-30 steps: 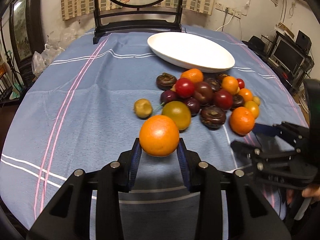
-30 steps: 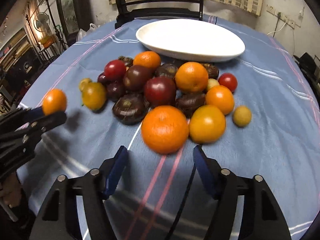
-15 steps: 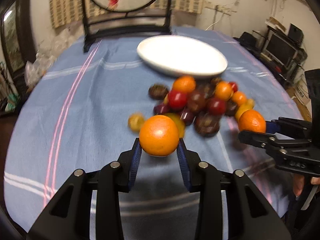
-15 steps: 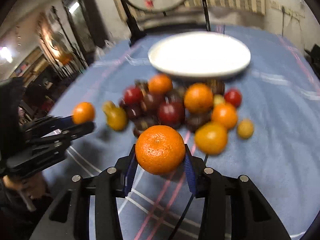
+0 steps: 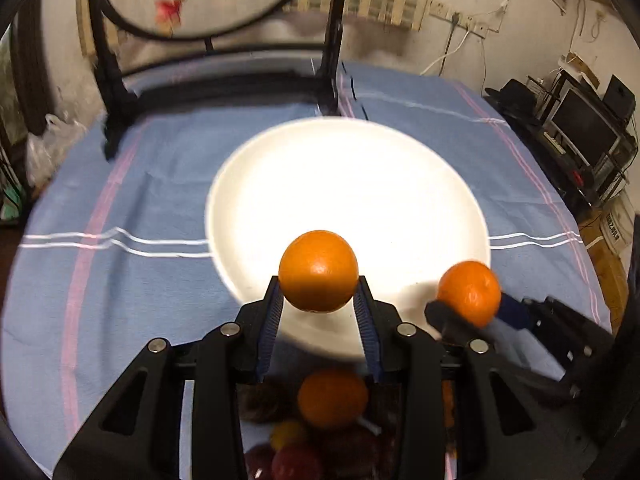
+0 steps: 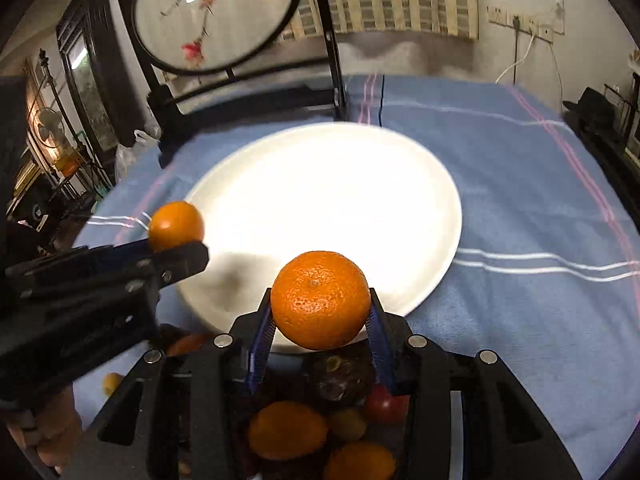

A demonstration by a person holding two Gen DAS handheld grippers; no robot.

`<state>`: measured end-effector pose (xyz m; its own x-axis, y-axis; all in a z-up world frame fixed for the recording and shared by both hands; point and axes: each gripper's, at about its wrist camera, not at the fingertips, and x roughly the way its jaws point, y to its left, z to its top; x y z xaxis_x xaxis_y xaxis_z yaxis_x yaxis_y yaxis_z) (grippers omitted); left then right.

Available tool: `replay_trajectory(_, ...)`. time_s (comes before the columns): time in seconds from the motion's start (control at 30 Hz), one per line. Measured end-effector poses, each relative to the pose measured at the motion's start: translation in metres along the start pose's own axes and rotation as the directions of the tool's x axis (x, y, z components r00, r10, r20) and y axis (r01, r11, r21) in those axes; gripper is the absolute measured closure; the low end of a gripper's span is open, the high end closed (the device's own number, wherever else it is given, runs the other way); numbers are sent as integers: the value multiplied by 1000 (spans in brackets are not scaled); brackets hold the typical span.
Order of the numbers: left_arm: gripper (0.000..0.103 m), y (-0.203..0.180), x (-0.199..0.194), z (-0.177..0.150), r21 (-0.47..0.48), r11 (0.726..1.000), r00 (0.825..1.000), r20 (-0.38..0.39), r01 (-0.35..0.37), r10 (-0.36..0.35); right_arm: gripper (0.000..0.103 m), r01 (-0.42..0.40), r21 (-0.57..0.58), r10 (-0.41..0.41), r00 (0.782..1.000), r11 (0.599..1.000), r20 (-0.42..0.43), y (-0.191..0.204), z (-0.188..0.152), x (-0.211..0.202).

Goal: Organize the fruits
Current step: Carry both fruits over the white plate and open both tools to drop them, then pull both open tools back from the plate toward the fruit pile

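Note:
My left gripper (image 5: 319, 300) is shut on a smooth orange (image 5: 318, 270) and holds it above the near rim of the white plate (image 5: 348, 184). My right gripper (image 6: 320, 312) is shut on a dimpled mandarin (image 6: 320, 300), above the plate's (image 6: 320, 192) near edge. Each gripper shows in the other's view: the right one with its mandarin (image 5: 469, 294), the left one with its orange (image 6: 176, 226). The pile of loose fruit (image 6: 288, 428) lies below and behind the fingers, also low in the left wrist view (image 5: 332, 398).
A black stand with a round embroidered screen (image 6: 216, 12) sits on the blue striped tablecloth (image 6: 520, 184) just beyond the plate. Shelves with electronics (image 5: 584, 128) stand off the table's right side.
Both grippers have lifted and carried their fruit forward from the pile to over the plate's near rim. A second ago the right gripper was open around the mandarin; it has since shut on it.

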<state>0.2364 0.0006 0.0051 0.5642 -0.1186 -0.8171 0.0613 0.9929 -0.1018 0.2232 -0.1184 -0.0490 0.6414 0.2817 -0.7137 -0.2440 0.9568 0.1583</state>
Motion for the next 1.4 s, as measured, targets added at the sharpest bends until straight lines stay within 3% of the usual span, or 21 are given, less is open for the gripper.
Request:
replay_trajectory(0.17,66,5,27,-7,-20,1000,999,-36,20,-21,56,2,-63,-1,1000,998,19,5,-5,3)
replay_trajectory(0.2,64,5,26,-9,-17,1000,1000,-22,21,-21,51,-3,-68,5,1000,998,26,6,-6,4)
replay_trajectory(0.27,43,2,21,-12,-2,1000,1000,10,-1,1,47,-12,-80,14,999,997,30,10,-9,-1)
replay_trajectory(0.3,38,1,14,-14,12,1000,999,36,-11,10,44,-10,-80,13,999,997,33,9,-9,-3)
replay_trajectory(0.43,34,-2,-14,-20,39,999,996,90,-7,3,42,-34,-48,36,998,998,50,1,-8,-14)
replay_trajectory(0.57,20,11,-44,-32,20,999,986,162,-29,26,38,-25,-45,28,998,999,62,-5,-9,-26)
replay_trajectory(0.73,19,44,-85,-71,-57,998,982,184,-25,35,30,-62,-20,63,997,998,52,-11,-31,-46)
replay_trajectory(0.8,15,52,-98,-88,-57,996,979,193,-61,71,29,-70,-11,70,996,997,49,-13,-46,-60)
replay_trajectory(0.9,14,57,-108,-112,-47,994,978,181,-98,105,18,-88,-8,88,994,996,71,-18,-69,-81)
replay_trajectory(1.13,14,43,-106,-153,1,996,989,120,-85,84,14,-80,1,80,996,997,43,-28,-120,-108)
replay_trajectory(1.3,14,23,-99,-170,57,996,994,90,-74,68,12,-55,-15,56,998,998,43,-25,-134,-115)
replay_trajectory(1.4,21,16,-94,-173,75,995,995,73,-66,60,12,-57,-18,58,997,998,43,-24,-138,-117)
